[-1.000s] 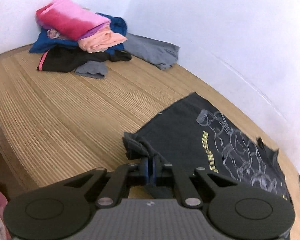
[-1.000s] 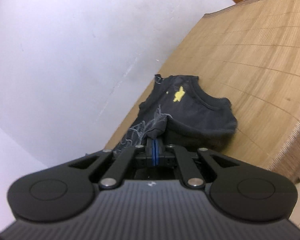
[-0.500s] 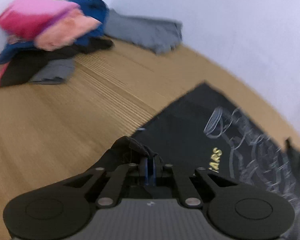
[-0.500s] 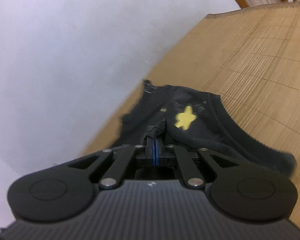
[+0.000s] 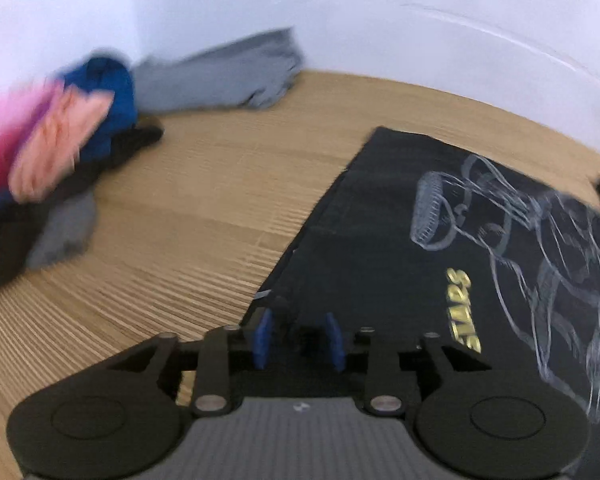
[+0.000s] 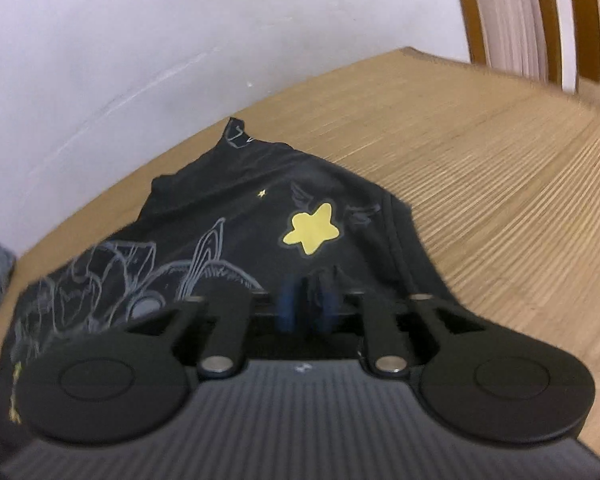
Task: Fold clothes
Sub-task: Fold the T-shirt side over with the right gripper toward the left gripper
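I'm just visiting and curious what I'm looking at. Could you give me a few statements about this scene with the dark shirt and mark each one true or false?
1. The black T-shirt lies spread on a woven mat. True.
2. The shirt's print includes a red heart. False: it shows a yellow star and pale line drawings.
3. The left gripper is clamped shut on the shirt. False: its blue pads stand apart and the jaws are opening, with a bit of dark fabric between them.
4. A pile of clothes sits in the corner by the wall. True.
5. The right gripper points at the bare mat only. False: the shirt lies right in front of it, and its jaws are opening too.
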